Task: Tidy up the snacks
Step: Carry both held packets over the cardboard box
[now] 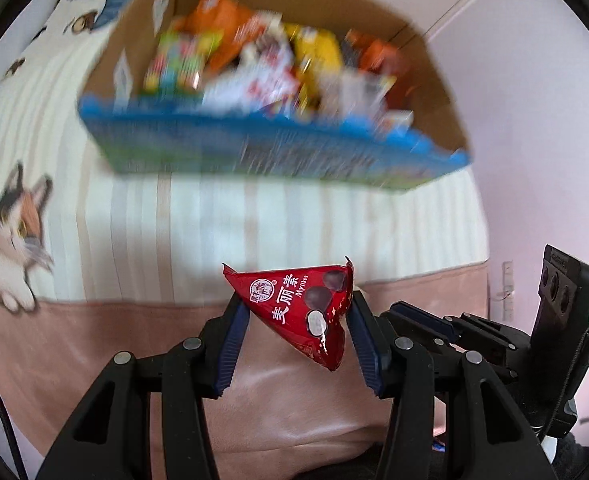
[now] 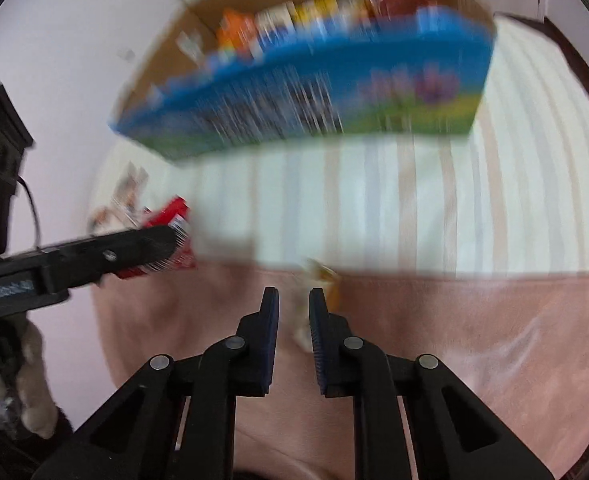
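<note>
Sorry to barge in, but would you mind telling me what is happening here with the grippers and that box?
A person is sorting snacks on a bed with a handheld gripper in each hand. The left gripper is shut on a red snack packet, held up in front of an open cardboard box that is already full of mixed snacks. The right gripper pinches a small pale and orange wrapper, though blur hides what it is. Both items are short of the box, not yet dropped in.

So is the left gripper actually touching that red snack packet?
Touching. The left wrist view shows the left gripper with its jaws closed against both sides of the red snack packet, which hangs lifted above the pink blanket.
</note>
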Demonstrator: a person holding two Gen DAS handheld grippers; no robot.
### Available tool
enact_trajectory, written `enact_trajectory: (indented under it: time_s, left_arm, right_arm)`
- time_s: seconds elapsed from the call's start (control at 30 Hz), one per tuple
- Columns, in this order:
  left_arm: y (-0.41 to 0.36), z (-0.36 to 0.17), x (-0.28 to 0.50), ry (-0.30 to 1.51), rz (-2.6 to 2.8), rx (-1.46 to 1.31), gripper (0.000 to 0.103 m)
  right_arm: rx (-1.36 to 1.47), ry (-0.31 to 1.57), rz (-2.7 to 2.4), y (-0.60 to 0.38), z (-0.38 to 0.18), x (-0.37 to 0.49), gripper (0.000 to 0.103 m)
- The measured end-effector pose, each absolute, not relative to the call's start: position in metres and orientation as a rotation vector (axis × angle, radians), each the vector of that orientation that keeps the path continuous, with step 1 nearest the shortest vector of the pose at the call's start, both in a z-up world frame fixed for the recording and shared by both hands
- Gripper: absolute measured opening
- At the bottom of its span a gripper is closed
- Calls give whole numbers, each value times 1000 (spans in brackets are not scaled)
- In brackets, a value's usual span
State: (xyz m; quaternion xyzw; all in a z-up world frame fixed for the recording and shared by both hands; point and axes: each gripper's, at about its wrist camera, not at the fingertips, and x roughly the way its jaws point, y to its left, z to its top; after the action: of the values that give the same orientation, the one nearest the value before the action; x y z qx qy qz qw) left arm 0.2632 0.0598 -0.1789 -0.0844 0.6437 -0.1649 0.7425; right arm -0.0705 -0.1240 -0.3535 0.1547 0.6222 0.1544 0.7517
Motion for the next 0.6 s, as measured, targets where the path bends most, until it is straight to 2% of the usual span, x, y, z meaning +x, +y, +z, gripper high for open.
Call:
enact_trajectory:
  time_s: [0.1, 0.17, 0.2, 0.23, 0.3, 0.43, 0.6]
  left_arm:
    - [60, -153, 275, 1353, -379, -165, 47]
    - [59, -147, 280, 1324, -371, -139, 47]
    - [55, -150, 281, 1318, -356, -124, 47]
    - [55, -153, 282, 1323, -353, -127, 47]
    - [54, -169, 280, 1352, -339, -142, 47]
    - [51, -208, 271, 1434, -319, -138, 47]
    - [47, -263, 258, 1551, -299, -136, 47]
  right_arm:
    - [342, 1278, 357, -131, -319, -55, 17]
    - [350, 1300, 381, -130, -314, -43, 18]
    - [380, 1310, 375, -129, -320, -37, 28]
    - [375, 1347, 363, -130, -331, -34, 48]
    - [374, 1433, 297, -134, -361, -37, 61]
    - [399, 1577, 213, -143, -422, -49, 61]
    - [380, 1669, 127, -139, -465, -60, 61]
